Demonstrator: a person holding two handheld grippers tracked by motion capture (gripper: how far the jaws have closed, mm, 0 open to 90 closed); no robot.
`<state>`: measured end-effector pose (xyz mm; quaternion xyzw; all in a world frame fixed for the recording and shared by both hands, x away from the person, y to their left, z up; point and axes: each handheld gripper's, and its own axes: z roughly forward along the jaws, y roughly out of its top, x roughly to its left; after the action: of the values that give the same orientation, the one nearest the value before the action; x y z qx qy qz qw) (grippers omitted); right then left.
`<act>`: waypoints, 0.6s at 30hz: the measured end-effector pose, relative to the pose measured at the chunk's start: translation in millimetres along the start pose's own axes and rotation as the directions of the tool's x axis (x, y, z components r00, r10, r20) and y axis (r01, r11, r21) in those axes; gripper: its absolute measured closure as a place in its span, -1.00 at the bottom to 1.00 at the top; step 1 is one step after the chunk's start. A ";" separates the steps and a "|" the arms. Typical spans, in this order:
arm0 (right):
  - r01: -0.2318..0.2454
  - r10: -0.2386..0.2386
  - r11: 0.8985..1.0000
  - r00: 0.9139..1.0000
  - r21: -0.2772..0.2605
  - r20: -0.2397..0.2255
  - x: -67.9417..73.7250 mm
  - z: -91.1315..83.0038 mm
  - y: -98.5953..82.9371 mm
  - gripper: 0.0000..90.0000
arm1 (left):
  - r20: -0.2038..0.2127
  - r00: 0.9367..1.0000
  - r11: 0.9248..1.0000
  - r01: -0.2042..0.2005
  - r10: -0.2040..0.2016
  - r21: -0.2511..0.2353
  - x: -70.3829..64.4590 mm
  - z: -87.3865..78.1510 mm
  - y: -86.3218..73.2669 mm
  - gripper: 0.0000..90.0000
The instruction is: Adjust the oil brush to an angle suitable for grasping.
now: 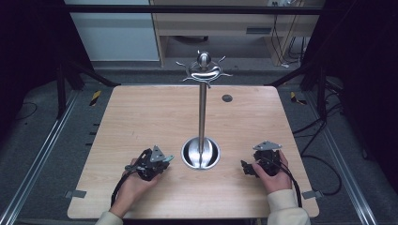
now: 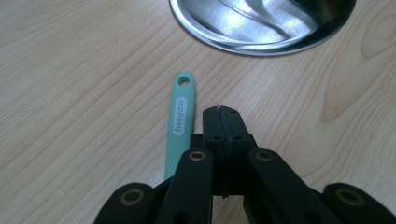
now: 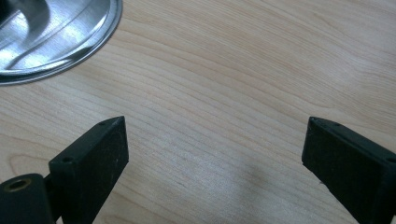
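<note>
Near the bench's front edge, left of the steel stand's base (image 1: 201, 153): mint-green utensil handle (image 2: 180, 119) lying flat beside my left gripper (image 2: 221, 123), fingers closed on nothing. Right gripper (image 3: 212, 149) fingers spread, empty. Hooks (image 1: 204, 70) bare; I judge hanging not begun.

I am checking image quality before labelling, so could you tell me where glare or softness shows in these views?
High view: dim and dark at the edges, with the stand's round metal base shining. Left gripper view: bright reflections streak that base, while the teal handle and the shut left gripper stay fairly sharp. Right gripper view: the open right gripper casts a soft shadow on the table.
</note>
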<state>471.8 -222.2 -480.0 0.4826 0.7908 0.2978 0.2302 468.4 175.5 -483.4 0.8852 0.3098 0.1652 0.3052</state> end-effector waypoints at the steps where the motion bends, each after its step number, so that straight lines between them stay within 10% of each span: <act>1: 0.000 0.000 1.000 1.000 0.000 -0.001 0.0 0.1 0.0 -0.83 | -0.005 1.000 1.000 0.000 0.000 0.004 0.0 0.5 -0.3 1.00; 18: 0.002 -0.002 1.000 1.000 -0.002 0.001 0.4 0.0 0.0 -0.83 | -0.064 0.998 1.000 0.020 -0.019 0.023 9.2 2.7 -5.2 1.00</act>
<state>471.6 -221.8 -480.0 0.4820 0.7909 0.2981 0.2311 474.3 183.5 -487.9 0.8800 0.3299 0.1866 0.2864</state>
